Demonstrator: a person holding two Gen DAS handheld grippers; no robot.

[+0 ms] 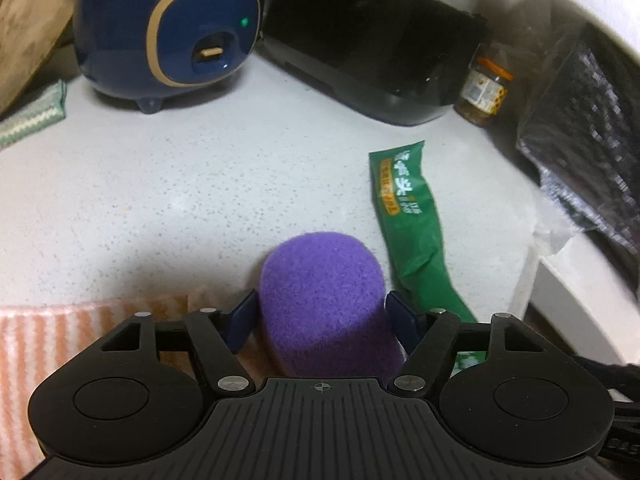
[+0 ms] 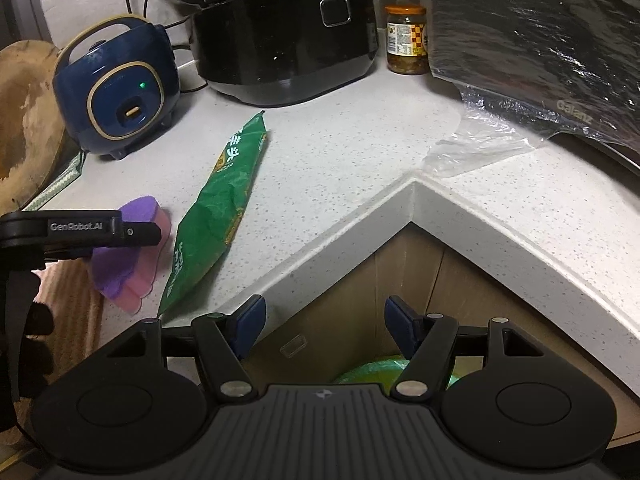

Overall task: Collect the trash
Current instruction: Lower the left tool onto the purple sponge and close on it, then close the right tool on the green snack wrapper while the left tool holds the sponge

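A purple and pink sponge (image 1: 320, 280) (image 2: 136, 268) stands between the fingers of my left gripper (image 1: 320, 304). The jaws are wide and the pads sit just beside its sides, not pressing. A crumpled green snack wrapper (image 1: 412, 220) (image 2: 224, 196) lies on the speckled counter (image 1: 180, 184) just right of the sponge. My right gripper (image 2: 324, 316) is open and empty. It hangs off the counter's inner corner, above an open cardboard box (image 2: 340, 300) with something green (image 2: 372, 368) in the bottom.
At the back stand a blue rice cooker (image 2: 116, 92), a black cooker (image 2: 284, 40) and a jar (image 2: 406, 40). A plastic-wrapped microwave (image 2: 540, 40) fills the right. A striped cloth (image 1: 60, 332) lies under my left gripper. A wooden board (image 2: 24, 120) leans at far left.
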